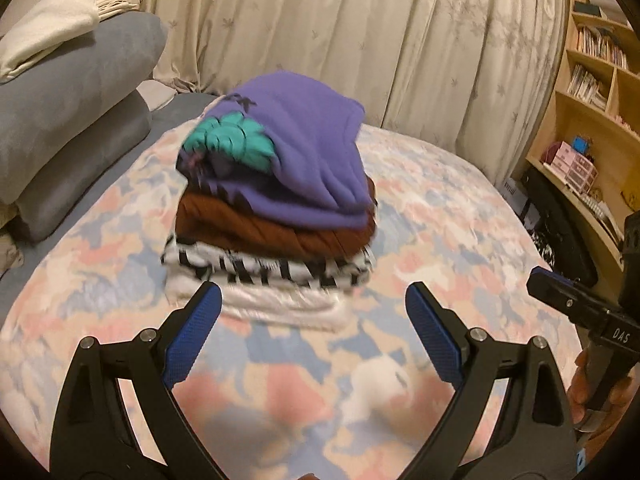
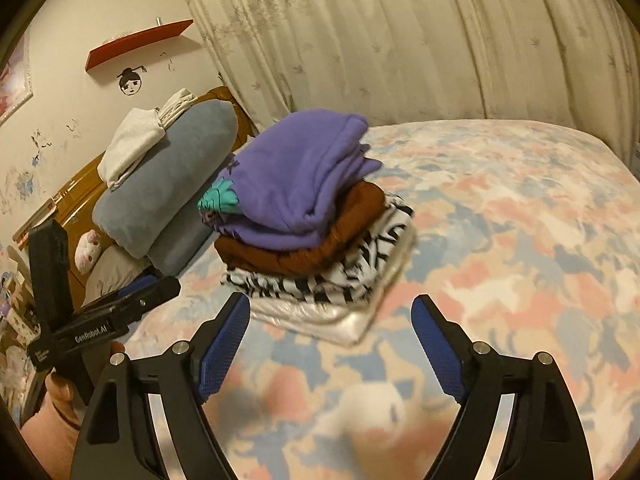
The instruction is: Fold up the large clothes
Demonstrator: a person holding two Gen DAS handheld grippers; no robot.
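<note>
Left wrist view: left gripper (image 1: 312,312) at lower centre, jaws spread wide, nothing between the blue pads (image 1: 192,340); only bedspread shows in the gap. Both fingertips sit just short of the stack's near edge, not touching it.

Stack (image 1: 272,216) of folded clothes stands mid-frame on the bedspread (image 1: 460,208). Top to bottom: purple top (image 1: 304,152) with a teal print on its left end, brown garment (image 1: 272,232), black-and-white striped garment (image 1: 280,272), white garment (image 1: 288,304). Purple top bulges and overhangs; lower layers lie flatter. Edges are motion-blurred.

Right gripper (image 1: 560,300) enters at the right edge of this view, seen side-on, with a hand (image 1: 588,392) below it.

Right wrist view: right gripper (image 2: 328,320) at lower centre, jaws wide apart, empty. Its left pad (image 2: 224,344) is just beside the white garment's near corner; contact cannot be judged. The stack sits centre-left of this frame. The left gripper appears at the left edge, side-on, its opening not readable from here, held by a hand (image 2: 60,400).

Background: grey pillows (image 1: 72,120) upper left with a folded white cloth (image 1: 48,28) on top; curtain (image 1: 360,32) across the back; shelf unit (image 1: 592,92) at right; red wall shelf (image 2: 136,42) upper left of right view.
</note>
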